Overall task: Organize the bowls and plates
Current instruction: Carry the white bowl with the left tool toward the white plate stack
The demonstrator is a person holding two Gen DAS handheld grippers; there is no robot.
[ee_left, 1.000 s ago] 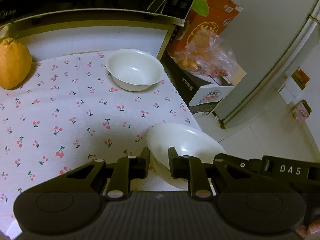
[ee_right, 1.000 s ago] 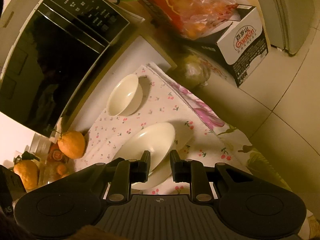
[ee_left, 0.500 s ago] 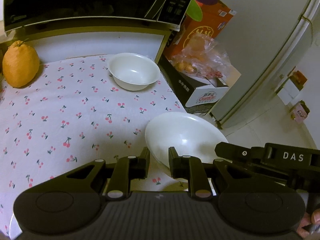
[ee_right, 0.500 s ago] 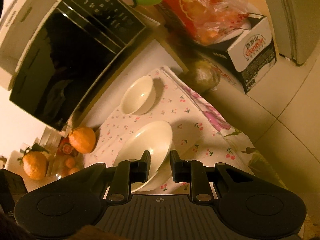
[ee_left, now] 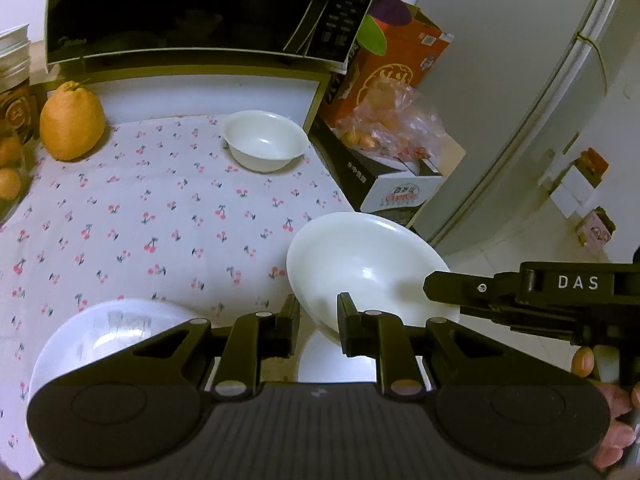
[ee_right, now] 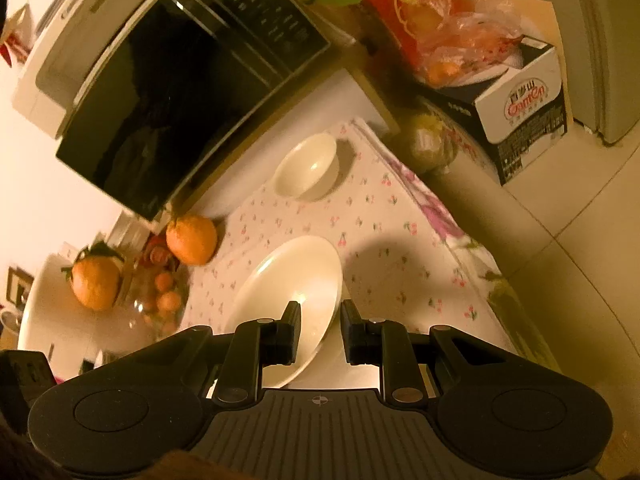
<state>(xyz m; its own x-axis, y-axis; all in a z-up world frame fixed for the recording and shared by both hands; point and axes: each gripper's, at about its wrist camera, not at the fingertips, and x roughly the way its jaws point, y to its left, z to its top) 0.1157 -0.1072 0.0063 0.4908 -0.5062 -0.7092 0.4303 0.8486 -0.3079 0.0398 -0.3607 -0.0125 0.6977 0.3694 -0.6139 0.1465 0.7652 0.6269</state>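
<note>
A wide white bowl [ee_left: 368, 268] is tilted and lifted off the cherry-print cloth [ee_left: 160, 220]. My right gripper [ee_right: 319, 326] is shut on its rim [ee_right: 320, 320]; its black fingers [ee_left: 460, 286] reach in from the right in the left wrist view. My left gripper [ee_left: 318, 326] hovers beside the bowl's near edge, jaws a little apart and holding nothing. A small white bowl [ee_left: 266, 145] sits upright at the far side of the cloth; it also shows in the right wrist view [ee_right: 308, 168]. A white plate [ee_left: 108, 336] lies at the near left.
A microwave [ee_left: 200, 12] stands behind the cloth. A large orange fruit [ee_left: 72, 122] sits far left by a glass bowl of small oranges [ee_right: 160, 304]. Cartons and a bag of fruit [ee_left: 384, 128] are at right, beside a fridge [ee_left: 540, 80].
Both grippers have pulled back and up. The wide bowl has risen off the cloth in the right gripper and tilted. The plate at near left has come into view.
</note>
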